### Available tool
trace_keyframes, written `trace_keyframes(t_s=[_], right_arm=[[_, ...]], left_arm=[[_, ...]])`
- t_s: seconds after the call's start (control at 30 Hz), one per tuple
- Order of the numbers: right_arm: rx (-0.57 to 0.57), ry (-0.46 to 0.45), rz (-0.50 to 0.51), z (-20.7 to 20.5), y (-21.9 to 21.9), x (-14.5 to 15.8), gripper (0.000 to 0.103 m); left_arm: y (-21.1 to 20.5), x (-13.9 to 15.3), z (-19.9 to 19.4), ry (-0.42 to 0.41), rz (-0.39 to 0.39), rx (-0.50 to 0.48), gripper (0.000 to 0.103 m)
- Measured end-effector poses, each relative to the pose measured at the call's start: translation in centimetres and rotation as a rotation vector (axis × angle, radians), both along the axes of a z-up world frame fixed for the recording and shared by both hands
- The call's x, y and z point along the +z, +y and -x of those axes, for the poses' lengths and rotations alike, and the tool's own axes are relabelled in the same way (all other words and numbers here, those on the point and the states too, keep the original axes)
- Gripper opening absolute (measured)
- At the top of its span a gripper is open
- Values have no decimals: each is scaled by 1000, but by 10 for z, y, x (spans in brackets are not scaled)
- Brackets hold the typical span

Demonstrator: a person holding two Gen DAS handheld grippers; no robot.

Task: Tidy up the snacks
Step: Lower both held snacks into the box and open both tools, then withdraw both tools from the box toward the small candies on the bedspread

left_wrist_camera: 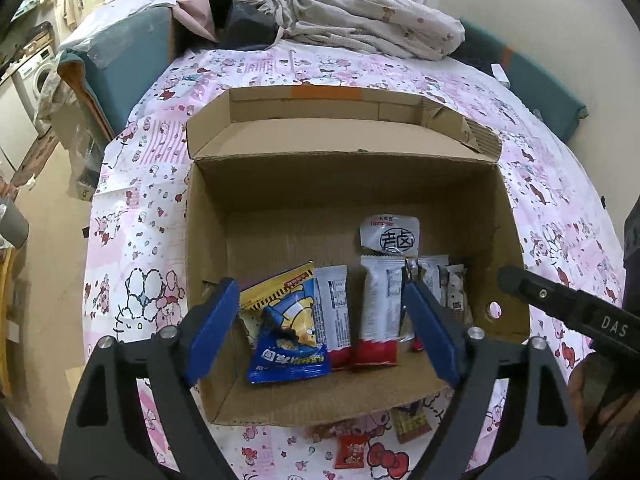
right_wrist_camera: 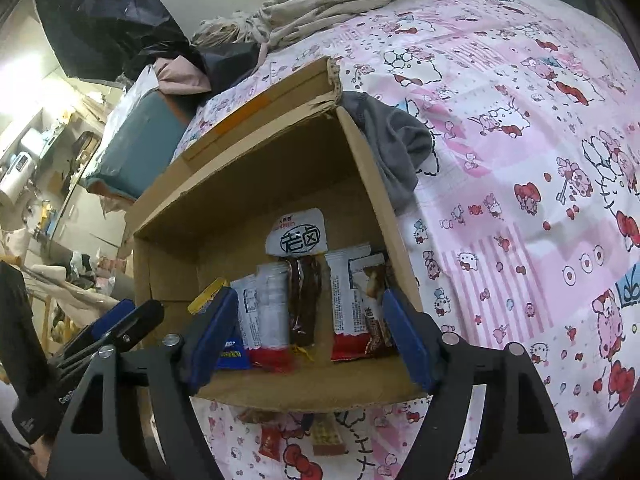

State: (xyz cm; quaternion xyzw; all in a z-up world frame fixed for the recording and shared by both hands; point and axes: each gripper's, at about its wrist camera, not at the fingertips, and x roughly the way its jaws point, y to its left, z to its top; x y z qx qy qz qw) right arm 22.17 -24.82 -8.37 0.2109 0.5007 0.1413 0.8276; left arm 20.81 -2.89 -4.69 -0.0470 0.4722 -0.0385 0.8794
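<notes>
Left wrist view: the left gripper (left_wrist_camera: 324, 328) hangs with jaws wide and empty over the cardboard box (left_wrist_camera: 508, 240) on the bed (left_wrist_camera: 560, 200), snack packets (left_wrist_camera: 376, 312) lined up inside. The right gripper (right_wrist_camera: 308, 332) is likewise wide, gripping nothing. Two small snacks (right_wrist_camera: 270, 444) lie outside the box.
</notes>
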Motion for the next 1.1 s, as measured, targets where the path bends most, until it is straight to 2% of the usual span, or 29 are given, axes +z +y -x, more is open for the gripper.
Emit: trace_keyframes(t_s=[0.47, 0.7, 0.83, 0.93, 1.0, 1.1], right_arm=[[-5, -28, 8, 27, -4, 16, 78], [-12, -39, 6, 49, -8, 24, 88], [-15, -1, -38, 63, -10, 19, 89], [-34, 50, -136, 73, -16, 10, 89], [-50, 77, -157, 79, -17, 6, 89], [-50, 99, -152, 88, -14, 1, 89]], left_arm=[[16, 21, 24, -76, -9, 18, 83], [28, 29, 39, -73, 2, 33, 83], [33, 29, 49, -66, 31, 32, 83], [35, 29, 59, -65, 34, 36, 83], [35, 28, 65, -58, 37, 35, 84], [35, 23, 74, -38, 46, 38, 94]])
